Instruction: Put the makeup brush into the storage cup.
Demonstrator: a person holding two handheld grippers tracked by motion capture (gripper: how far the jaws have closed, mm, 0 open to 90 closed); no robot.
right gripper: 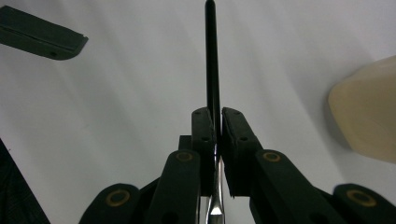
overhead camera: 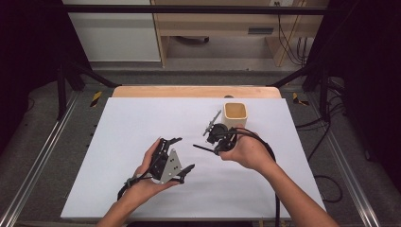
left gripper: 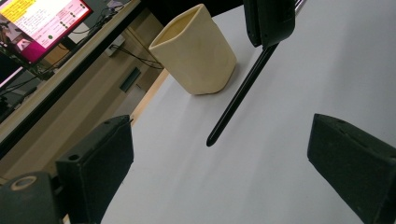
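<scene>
The right gripper (overhead camera: 218, 144) is clamped on a black pen (right gripper: 212, 70), which sticks straight out past its jaws; in the high view the pen (overhead camera: 204, 149) points away from the cup (overhead camera: 235, 115), toward the person's left, and hangs over the white board (overhead camera: 142, 123). The cup, cream and square-mouthed, stands just behind the right gripper, close to the board's far edge. The left gripper (overhead camera: 176, 158) is well to the near left of the cup, its jaws spread wide with nothing between them. From the left gripper view the pen (left gripper: 240, 93) slants down beside the cup (left gripper: 196, 49), tip off the board.
</scene>
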